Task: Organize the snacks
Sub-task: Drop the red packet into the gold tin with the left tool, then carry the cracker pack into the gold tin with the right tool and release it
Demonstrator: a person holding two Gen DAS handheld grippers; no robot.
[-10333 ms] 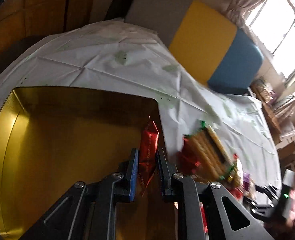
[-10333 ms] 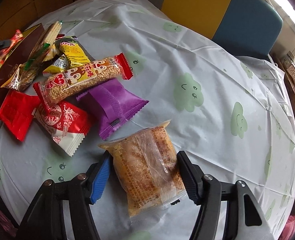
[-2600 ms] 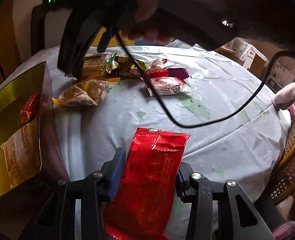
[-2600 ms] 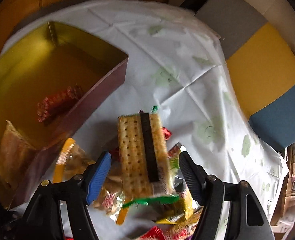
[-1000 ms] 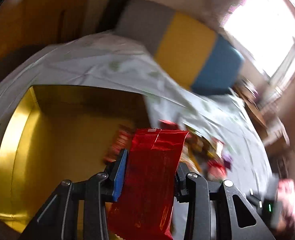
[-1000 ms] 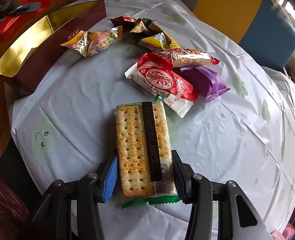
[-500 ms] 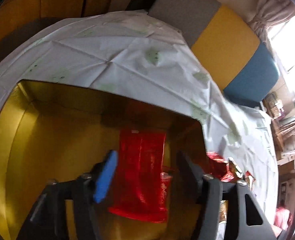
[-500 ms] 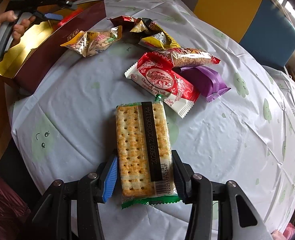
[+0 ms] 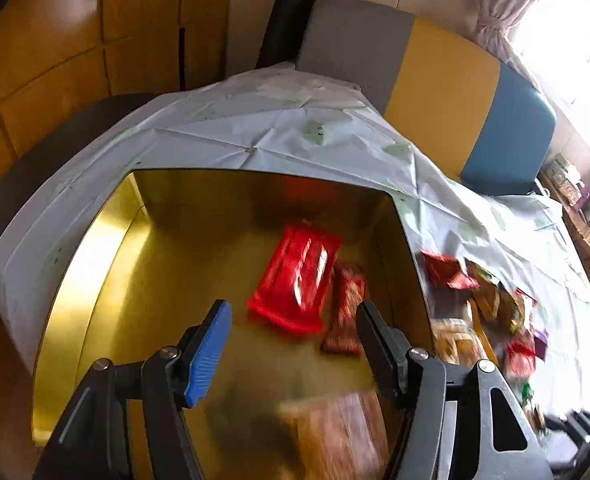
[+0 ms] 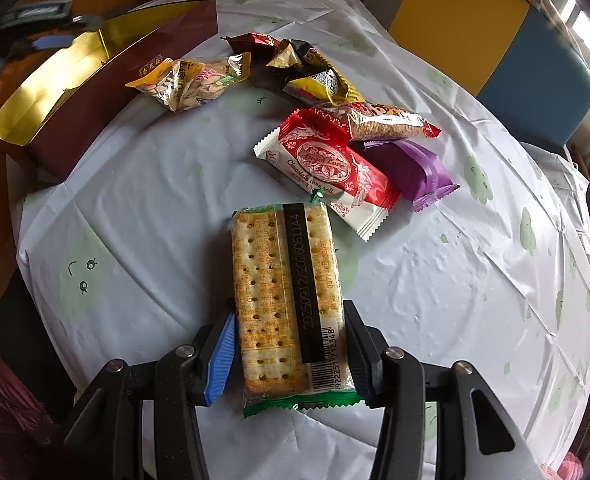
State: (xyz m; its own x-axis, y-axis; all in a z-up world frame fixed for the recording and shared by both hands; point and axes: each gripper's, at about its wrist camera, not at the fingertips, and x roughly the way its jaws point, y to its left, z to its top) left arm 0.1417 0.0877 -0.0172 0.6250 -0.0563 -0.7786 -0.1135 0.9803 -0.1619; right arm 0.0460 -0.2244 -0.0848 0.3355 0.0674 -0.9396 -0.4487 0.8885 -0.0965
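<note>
My left gripper (image 9: 291,344) is open and empty above the gold-lined box (image 9: 95,264). A bright red packet (image 9: 295,280) lies inside the box beside a darker red packet (image 9: 345,312), with a brown cake packet (image 9: 335,436) nearer me. My right gripper (image 10: 289,360) is shut on a cracker packet (image 10: 287,292) over the table's front. The box (image 10: 107,92) and the left gripper (image 10: 47,42) show at the far left in the right wrist view.
Loose snacks lie on the white tablecloth (image 10: 147,184): a nut bag (image 10: 191,80), a yellow packet (image 10: 323,80), a red-white roll packet (image 10: 327,168), a grain bar (image 10: 379,122), a purple packet (image 10: 411,168). A grey, yellow and blue chair (image 9: 435,76) stands behind the table.
My left gripper has opened and let the bright red packet fall into the box, then drawn back. My right gripper has kept still with the cracker packet.
</note>
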